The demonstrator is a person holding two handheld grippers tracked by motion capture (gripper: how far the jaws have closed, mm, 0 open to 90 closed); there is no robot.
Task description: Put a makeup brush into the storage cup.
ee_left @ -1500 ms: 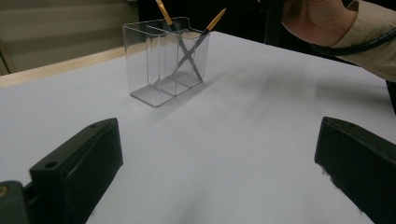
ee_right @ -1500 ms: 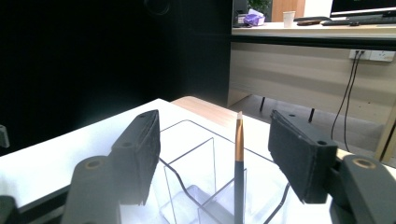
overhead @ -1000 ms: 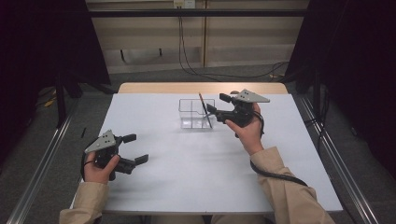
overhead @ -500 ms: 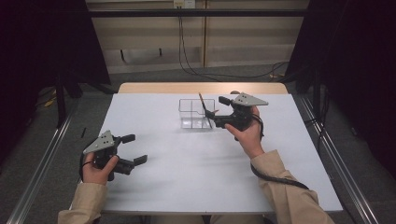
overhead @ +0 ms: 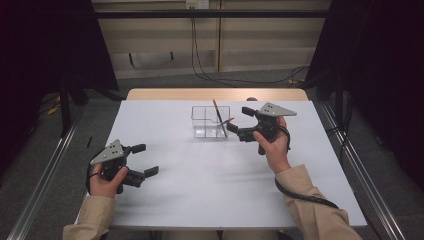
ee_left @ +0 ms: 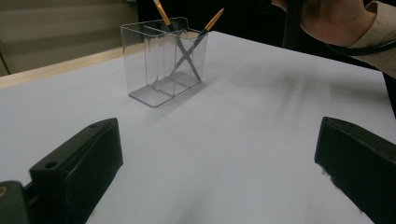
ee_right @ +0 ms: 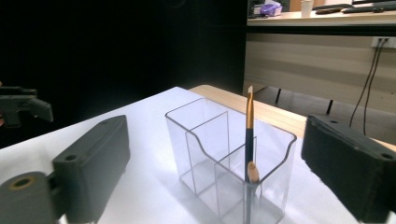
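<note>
A clear plastic organizer box [overhead: 211, 121] with dividers stands at the far middle of the white table [overhead: 200, 200]. Two thin brushes with golden handles cross inside it: one upright [ee_right: 250, 121], one leaning [ee_left: 212, 21] with its end [ee_right: 252, 172] towards my right gripper. My right gripper [overhead: 240, 120] sits just right of the box. Its jaws have just been opening and stand wide, with the pads off the brush. My left gripper [overhead: 145, 160] rests open and empty at the near left; the left gripper view shows the box [ee_left: 163, 60] ahead of its jaws.
The table's wooden far edge [overhead: 215, 94] lies behind the box. Metal rails [overhead: 45, 165] run along the floor on both sides, and cables [overhead: 200, 60] hang on the back wall. The right hand [ee_left: 336, 18] hovers beside the box.
The right gripper's jaws have spread apart and it has drawn slightly back from the box, leaving the leaning brush free inside. The left gripper has not moved.
</note>
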